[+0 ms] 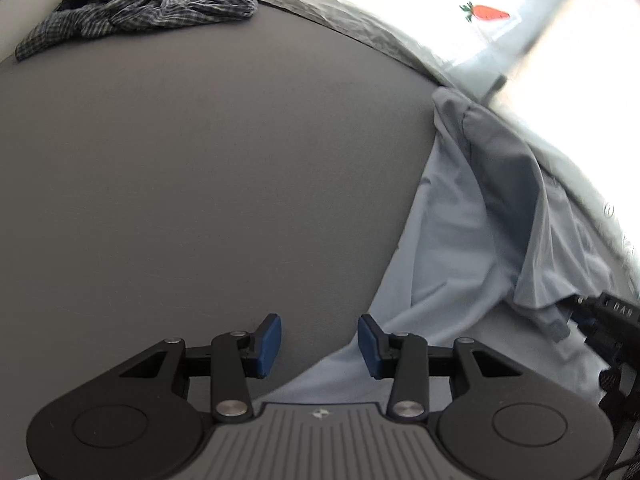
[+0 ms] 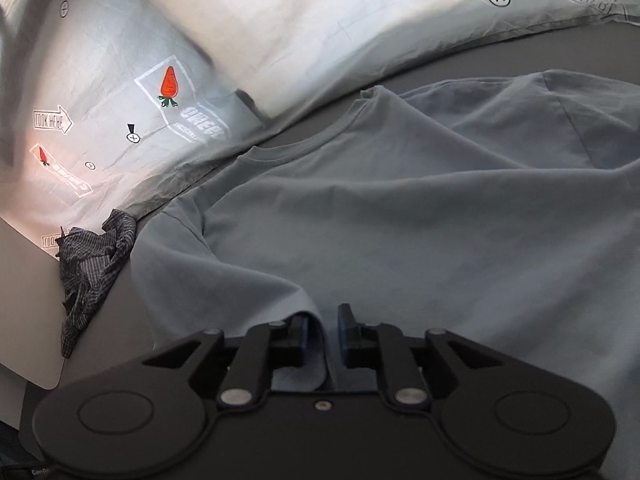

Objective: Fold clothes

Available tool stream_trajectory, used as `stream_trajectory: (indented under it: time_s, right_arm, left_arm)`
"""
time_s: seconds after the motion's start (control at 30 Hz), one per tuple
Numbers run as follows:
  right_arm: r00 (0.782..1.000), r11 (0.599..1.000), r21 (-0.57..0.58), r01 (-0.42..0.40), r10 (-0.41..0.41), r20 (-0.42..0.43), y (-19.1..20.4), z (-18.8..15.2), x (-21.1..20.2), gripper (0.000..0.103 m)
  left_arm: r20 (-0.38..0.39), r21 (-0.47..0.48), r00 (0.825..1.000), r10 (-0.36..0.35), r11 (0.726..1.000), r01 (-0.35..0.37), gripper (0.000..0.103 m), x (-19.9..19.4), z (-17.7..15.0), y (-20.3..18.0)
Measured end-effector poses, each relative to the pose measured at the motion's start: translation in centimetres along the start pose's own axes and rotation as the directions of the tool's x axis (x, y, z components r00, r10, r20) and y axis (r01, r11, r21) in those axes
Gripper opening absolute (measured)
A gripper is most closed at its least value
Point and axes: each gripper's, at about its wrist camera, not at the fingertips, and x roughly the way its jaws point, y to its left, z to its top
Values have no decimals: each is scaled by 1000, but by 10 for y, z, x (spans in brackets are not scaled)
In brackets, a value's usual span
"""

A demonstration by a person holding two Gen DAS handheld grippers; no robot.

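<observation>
Light blue T-shirt [image 2: 400, 220] spread on the dark grey surface [image 1: 200, 160], neckline toward the pale printed bedding [image 2: 280, 32], one sleeve bunched and raised on the near left in the right wrist view. Left gripper [image 1: 319, 344] hovering over the shirt's edge, blue pads [image 1: 269, 346] well apart, nothing between them; grey surface under the left pad, shirt hem under the right. Right gripper [image 2: 322, 334] low at the shirt, jaws parted by a narrow gap, a fold of blue fabric draped down between them beside the left pad; cannot tell whether the pads press on it. Crumpled dark checked garment [image 1: 140, 4] lying apart at the far corner of the surface, against the bedding. Carrot print [image 2: 169, 84] and "LOOK HERE" arrow [image 2: 52, 121] visible on the bedding.
</observation>
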Motion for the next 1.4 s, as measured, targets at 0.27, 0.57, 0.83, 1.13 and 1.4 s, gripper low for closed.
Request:
stream_trajectory:
  time_s: [0.27, 0.57, 0.83, 1.13, 1.4]
  right_arm:
    - [996, 990, 124, 63, -71, 61, 15, -43, -49, 32]
    - [998, 966, 260, -9, -9, 67, 92, -138, -73, 9]
    - [993, 953, 290, -92, 111, -50, 187, -219, -39, 12]
    - [987, 973, 225, -52, 84, -135, 244, -261, -27, 32]
    - [989, 986, 149, -71, 89, -119, 254, -270, -27, 2]
  left_arm:
    - [7, 41, 999, -42, 998, 42, 45, -27, -4, 44]
    - [-73, 86, 989, -132, 987, 138, 45, -72, -15, 118]
    - [-180, 140, 961, -208, 962, 234, 45, -81, -40, 167]
    - [-191, 151, 936, -294, 934, 324, 45, -86, -48, 187]
    - [-153, 173, 948, -280, 936, 305, 45, -103, -51, 199]
